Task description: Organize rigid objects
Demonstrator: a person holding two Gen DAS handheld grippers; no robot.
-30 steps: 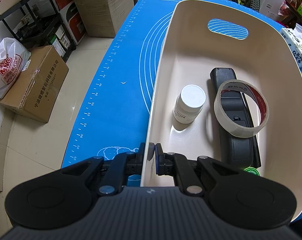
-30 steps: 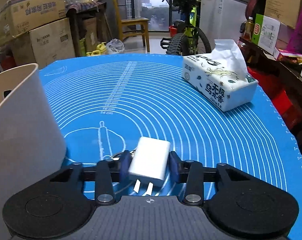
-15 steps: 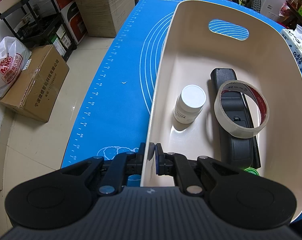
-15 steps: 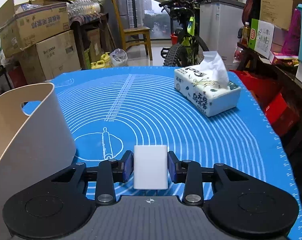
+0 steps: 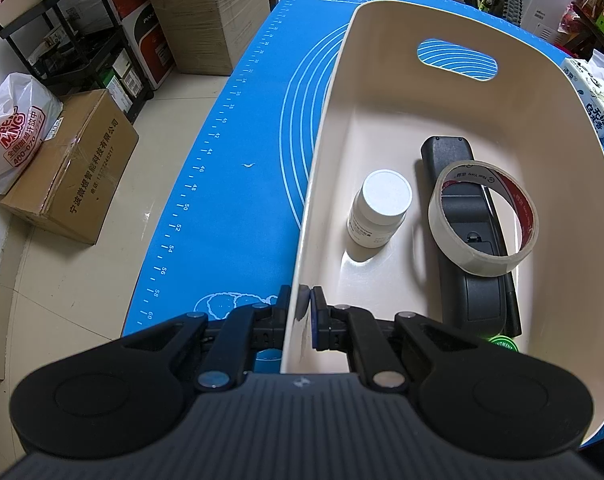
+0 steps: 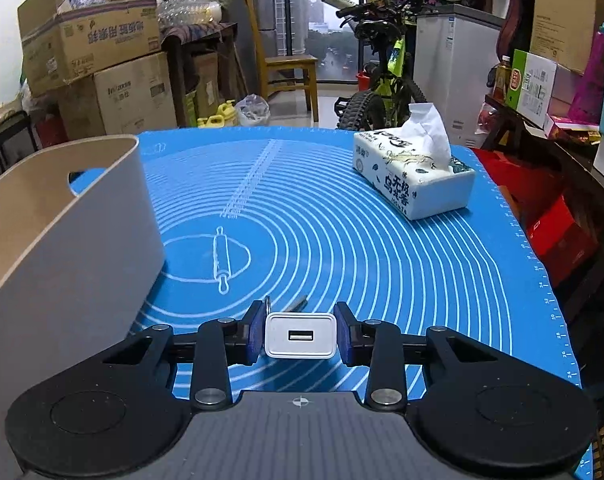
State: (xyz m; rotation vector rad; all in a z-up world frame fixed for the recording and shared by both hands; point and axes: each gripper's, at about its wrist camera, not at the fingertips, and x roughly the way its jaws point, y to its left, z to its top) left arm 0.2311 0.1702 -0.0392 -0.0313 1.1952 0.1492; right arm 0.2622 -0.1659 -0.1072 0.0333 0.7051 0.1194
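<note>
My left gripper [image 5: 300,316] is shut on the near left wall of a cream plastic bin [image 5: 322,184], one finger outside and one inside. In the bin stand a white bottle [image 5: 378,208], a roll of tape [image 5: 482,216] leaning on a black remote [image 5: 474,280], and a green lid [image 5: 502,344] at the near end. My right gripper [image 6: 300,336] is shut on a white USB charger [image 6: 300,336], lifted off the blue mat [image 6: 342,232], with its USB port facing the camera. The bin [image 6: 62,232] stands just left of it.
A tissue pack [image 6: 414,172] lies on the mat at the far right. A small metal piece [image 6: 294,304] lies on the mat just beyond the charger. Cardboard boxes [image 5: 70,168], a shelf, a bicycle and a chair surround the table; the mat's left edge drops to the floor.
The right gripper has risen and drawn back with the charger, which has tipped so its port end now faces the camera. The left gripper and the bin have not moved.
</note>
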